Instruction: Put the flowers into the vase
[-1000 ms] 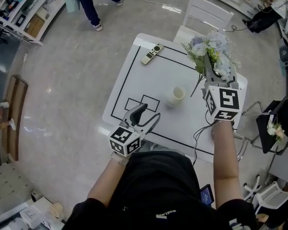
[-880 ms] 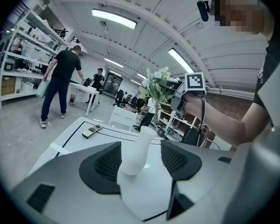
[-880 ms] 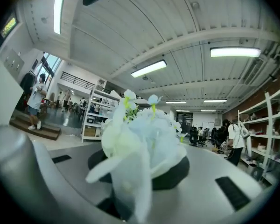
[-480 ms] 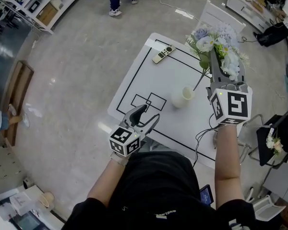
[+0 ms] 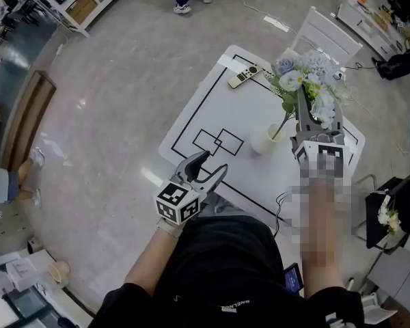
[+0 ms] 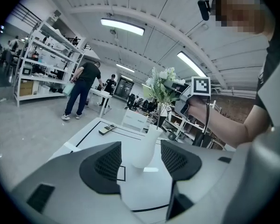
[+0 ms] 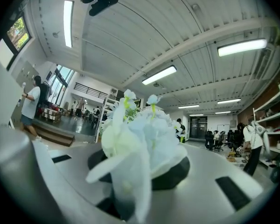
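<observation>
A white vase (image 5: 264, 140) stands upright near the middle of the white table (image 5: 212, 108). My right gripper (image 5: 307, 104) is shut on a bunch of white and pale blue flowers (image 5: 302, 75), held above the table's right side. The green stem (image 5: 283, 123) slants down-left, and its lower end meets the vase's mouth. In the right gripper view the blooms (image 7: 139, 141) fill the space between the jaws. My left gripper (image 5: 206, 168) hangs open and empty over the table's near edge. Its own view shows the vase (image 6: 144, 146) ahead between the pads (image 6: 102, 167), with the flowers (image 6: 162, 84) above it.
A remote control (image 5: 244, 76) lies at the table's far side. A white chair (image 5: 326, 36) stands behind the table. A cable (image 5: 281, 203) hangs off the near right edge. Another small bouquet (image 5: 386, 217) lies on dark furniture at the right. A person (image 6: 81, 90) stands by shelving beyond the table.
My right gripper has carried the flowers left toward the vase, bringing the stem's end from beside the vase to its mouth. The left gripper has stayed open near the table's near edge.
</observation>
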Tool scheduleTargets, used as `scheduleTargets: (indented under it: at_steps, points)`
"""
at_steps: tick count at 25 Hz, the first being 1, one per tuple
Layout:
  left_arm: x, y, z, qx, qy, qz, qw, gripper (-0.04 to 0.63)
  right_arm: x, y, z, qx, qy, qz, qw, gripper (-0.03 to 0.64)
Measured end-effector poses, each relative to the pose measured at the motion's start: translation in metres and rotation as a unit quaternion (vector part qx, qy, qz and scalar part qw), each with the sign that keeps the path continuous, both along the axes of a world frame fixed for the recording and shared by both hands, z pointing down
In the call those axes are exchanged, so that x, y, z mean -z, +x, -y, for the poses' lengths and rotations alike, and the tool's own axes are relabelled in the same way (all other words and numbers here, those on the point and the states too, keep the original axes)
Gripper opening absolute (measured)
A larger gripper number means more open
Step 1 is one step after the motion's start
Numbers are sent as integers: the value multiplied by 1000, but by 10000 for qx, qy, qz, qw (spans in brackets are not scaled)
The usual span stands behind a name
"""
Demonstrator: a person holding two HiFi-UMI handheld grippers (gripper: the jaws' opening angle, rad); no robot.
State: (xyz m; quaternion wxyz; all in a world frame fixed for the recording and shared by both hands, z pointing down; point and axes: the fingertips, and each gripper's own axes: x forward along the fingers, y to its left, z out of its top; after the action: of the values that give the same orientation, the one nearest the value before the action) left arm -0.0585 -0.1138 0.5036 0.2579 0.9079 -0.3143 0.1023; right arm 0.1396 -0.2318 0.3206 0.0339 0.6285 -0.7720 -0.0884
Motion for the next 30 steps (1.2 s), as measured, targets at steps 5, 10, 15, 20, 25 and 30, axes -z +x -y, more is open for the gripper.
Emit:
scheduleTargets:
  at_steps: [5, 10, 15, 20, 25, 30]
  points:
    - [-1, -8, -5, 180, 9, 21, 9998, 247, -28, -8, -4, 158, -113, -12, 9998, 120]
    - [-2, -12, -10, 290, 8, 31, 9996, 247, -56, -16, -9, 317, -281, -28, 9991, 121]
    - [-5, -15, -12, 361, -15, 48, 9993, 247, -76, -21, -15, 354, -422, 34, 9985, 121]
    - [-3, -15, -11, 392, -5, 33, 9992, 247, -90, -26, -26, 372, -569, 65, 9977, 123]
    - [-2, -13, -12, 376, 6, 20, 9993, 247, -104, -36, -40, 462, -773, 25, 9959, 132]
    - [-3, -16, -13, 403, 6, 28, 9992, 247, -108, -41, -52, 452, -738, 83, 9962, 146]
